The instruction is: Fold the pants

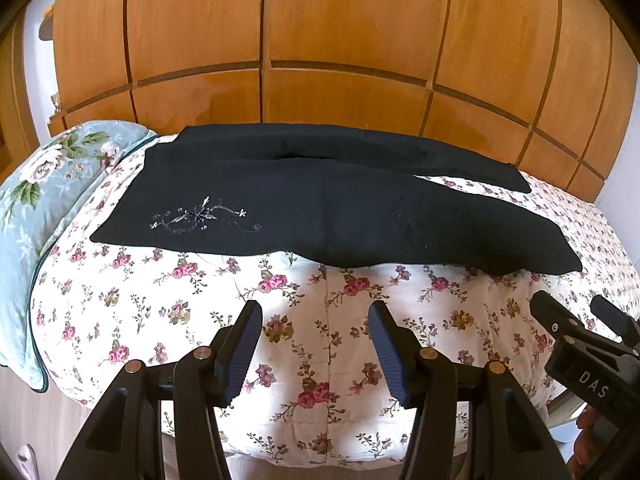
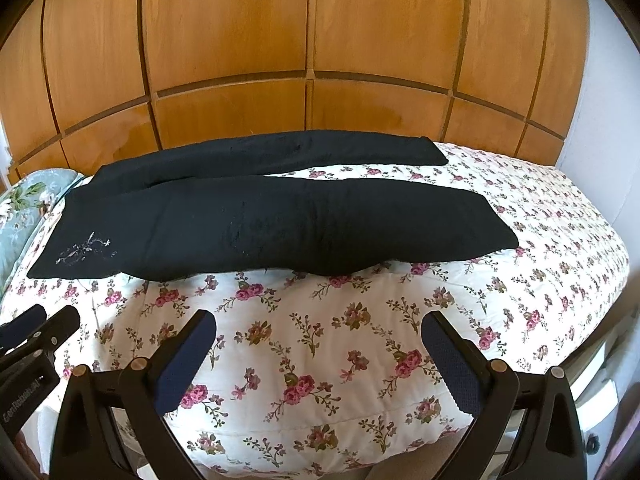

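The left hand-held gripper hangs released over the near edge of the bed, its ribbed dark-blue pads spread apart with only quilt between them. The right hand-held gripper is likewise released, its dimpled pads wide and clear of any cloth. Beyond both, the long black soft-cloth pants lie flat across the white quilted bedspread with pink roses, legs slightly parted, pale embroidery near the waist, which touches a pale-green floral pillow. Glossy wooden wardrobe panels stand behind
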Motion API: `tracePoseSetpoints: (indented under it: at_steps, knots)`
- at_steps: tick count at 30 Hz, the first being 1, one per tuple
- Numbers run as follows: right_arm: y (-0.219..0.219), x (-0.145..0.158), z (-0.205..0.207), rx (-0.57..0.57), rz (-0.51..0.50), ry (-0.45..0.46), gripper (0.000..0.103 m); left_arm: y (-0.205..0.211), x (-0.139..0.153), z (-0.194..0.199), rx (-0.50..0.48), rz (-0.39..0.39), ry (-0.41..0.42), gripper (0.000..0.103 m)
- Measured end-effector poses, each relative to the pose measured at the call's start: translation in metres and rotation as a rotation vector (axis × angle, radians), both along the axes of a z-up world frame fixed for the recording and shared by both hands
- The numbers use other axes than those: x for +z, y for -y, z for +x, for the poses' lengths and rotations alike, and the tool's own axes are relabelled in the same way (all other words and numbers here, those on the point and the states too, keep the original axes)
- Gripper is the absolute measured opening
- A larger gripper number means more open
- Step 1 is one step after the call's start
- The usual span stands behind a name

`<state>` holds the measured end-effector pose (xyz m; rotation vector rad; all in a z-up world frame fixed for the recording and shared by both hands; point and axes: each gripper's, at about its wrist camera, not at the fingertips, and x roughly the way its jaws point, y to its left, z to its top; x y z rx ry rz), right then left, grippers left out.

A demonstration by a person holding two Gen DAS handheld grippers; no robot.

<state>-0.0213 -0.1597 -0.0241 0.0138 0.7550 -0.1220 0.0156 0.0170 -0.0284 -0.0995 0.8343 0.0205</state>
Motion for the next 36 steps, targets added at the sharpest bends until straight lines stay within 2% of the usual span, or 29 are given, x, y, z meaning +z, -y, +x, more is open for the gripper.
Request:
tracePoseSetpoints:
  at_steps: [4, 6, 8, 10, 12, 15, 19, 21, 24, 26, 28, 31, 36]
  knots:
    - [0.006, 0.0, 0.003, 0.011, 0.001, 0.039, 0.103, -0.009, -0.012, 0.008, -0.033, -0.048, -0.045, 0.056]
    - [0.01, -0.002, 0.007, 0.083, 0.023, 0.07, 0.103, -0.016, -0.022, 0.012, -0.055, -0.1, -0.078, 0.056]
    - [0.015, -0.009, 0.016, 0.139, 0.051, 0.026, 0.103, -0.027, -0.034, 0.016, -0.042, -0.13, -0.116, 0.056]
    - [0.027, -0.02, 0.026, 0.114, 0.092, -0.048, 0.103, -0.039, -0.048, 0.021, -0.014, -0.16, -0.167, 0.056]
    - [0.044, -0.033, 0.032, 0.098, 0.176, -0.088, 0.103, -0.051, -0.058, 0.025, 0.003, -0.186, -0.184, 0.056]
    - [0.077, -0.051, 0.038, 0.047, 0.304, -0.101, 0.103, -0.068, -0.065, 0.029, 0.034, -0.203, -0.171, 0.056]
    - [0.127, -0.071, 0.049, -0.032, 0.518, -0.108, 0.103, -0.11, -0.079, 0.041, 0.127, -0.304, -0.163, 0.056]
    - [0.157, -0.081, 0.052, -0.097, 0.635, -0.087, 0.101, -0.134, -0.084, 0.046, 0.188, -0.372, -0.131, 0.055]
    - [0.193, -0.089, 0.058, -0.166, 0.766, -0.034, 0.092, -0.164, -0.088, 0.052, 0.271, -0.424, -0.054, 0.055]
    - [0.209, -0.09, 0.063, -0.195, 0.801, 0.005, 0.086, -0.174, -0.09, 0.059, 0.3, -0.413, -0.03, 0.055]
    - [0.221, -0.091, 0.069, -0.214, 0.821, 0.038, 0.085, -0.18, -0.092, 0.066, 0.302, -0.403, -0.025, 0.054]
    - [0.239, -0.098, 0.078, -0.256, 0.887, 0.06, 0.076, -0.188, -0.09, 0.079, 0.302, -0.413, -0.003, 0.055]
    - [0.252, -0.098, 0.087, -0.289, 0.914, 0.126, 0.063, -0.205, -0.099, 0.096, 0.331, -0.496, 0.045, 0.055]
